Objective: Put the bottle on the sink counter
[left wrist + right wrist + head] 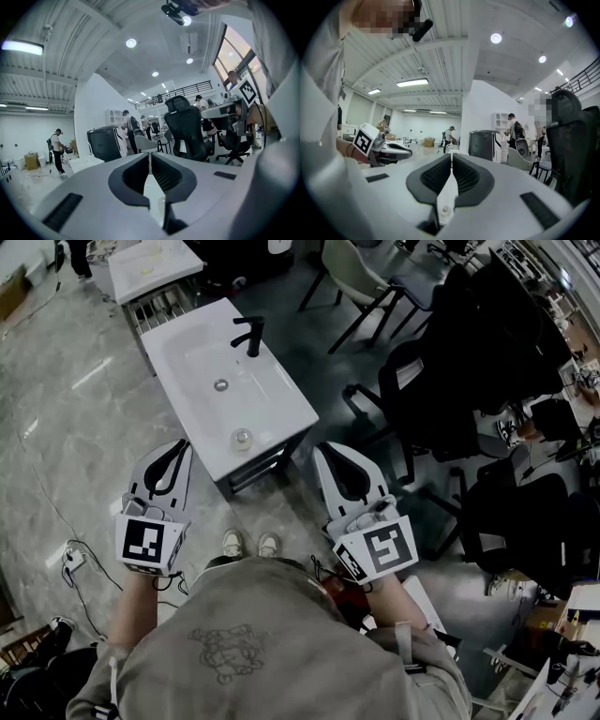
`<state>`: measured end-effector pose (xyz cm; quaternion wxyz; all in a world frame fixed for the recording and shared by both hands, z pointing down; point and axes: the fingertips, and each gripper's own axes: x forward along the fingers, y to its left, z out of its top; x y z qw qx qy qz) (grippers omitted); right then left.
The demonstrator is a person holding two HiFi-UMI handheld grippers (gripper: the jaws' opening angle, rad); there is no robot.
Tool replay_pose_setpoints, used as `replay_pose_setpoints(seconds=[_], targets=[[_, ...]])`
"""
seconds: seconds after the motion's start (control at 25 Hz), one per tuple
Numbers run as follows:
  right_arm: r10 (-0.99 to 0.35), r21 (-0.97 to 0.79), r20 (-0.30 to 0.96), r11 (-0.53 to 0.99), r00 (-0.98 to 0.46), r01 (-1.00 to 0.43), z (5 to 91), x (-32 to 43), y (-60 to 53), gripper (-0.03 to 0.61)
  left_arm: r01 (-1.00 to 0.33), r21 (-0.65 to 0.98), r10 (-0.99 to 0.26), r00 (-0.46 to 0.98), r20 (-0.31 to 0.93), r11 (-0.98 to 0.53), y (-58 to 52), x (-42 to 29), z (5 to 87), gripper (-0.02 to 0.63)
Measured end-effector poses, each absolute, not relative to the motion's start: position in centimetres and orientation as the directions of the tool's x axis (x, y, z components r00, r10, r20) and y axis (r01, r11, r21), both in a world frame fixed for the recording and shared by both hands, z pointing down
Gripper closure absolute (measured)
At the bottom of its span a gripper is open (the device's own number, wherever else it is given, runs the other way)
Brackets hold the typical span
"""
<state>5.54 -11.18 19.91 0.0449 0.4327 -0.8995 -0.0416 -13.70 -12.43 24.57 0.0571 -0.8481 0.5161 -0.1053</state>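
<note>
In the head view, a small clear bottle [242, 438] stands upright on the white sink counter [281, 409], near its front edge. A black faucet [250, 336] rises at the far side of the basin, whose drain [221, 384] shows in the middle. My left gripper [179, 445] hovers left of the counter's near corner, and my right gripper [322, 448] hovers to its right. Both are shut and hold nothing. In the left gripper view the jaws [150, 157] meet with nothing between them. The right gripper view shows the same at its own jaws [451, 157].
Black office chairs [441, 381] crowd the right side. A second white table [150, 263] stands behind the sink unit. A cable and plug [73, 559] lie on the grey floor at the left. The person's shoes [248, 544] are just in front of the counter.
</note>
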Motion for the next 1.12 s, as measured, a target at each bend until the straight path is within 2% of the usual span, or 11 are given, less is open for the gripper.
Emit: replay_pose_setpoints(seconds=[0.24, 1.12], targets=[[-0.769, 0.087, 0.031, 0.638, -0.638, -0.765, 20.1, 5.4, -9.2, 0.546, -0.861, -0.241, -0.894, 0.441, 0.084, -0.448, -10.7, -13.4, 23.0, 0.584], [-0.765, 0.079, 0.065, 0.644, -0.641, -0.761, 21.7, 4.6, -10.0, 0.546, -0.872, -0.219, -0.898, 0.415, 0.145, -0.438, -10.9, -14.8, 25.2, 0.584]])
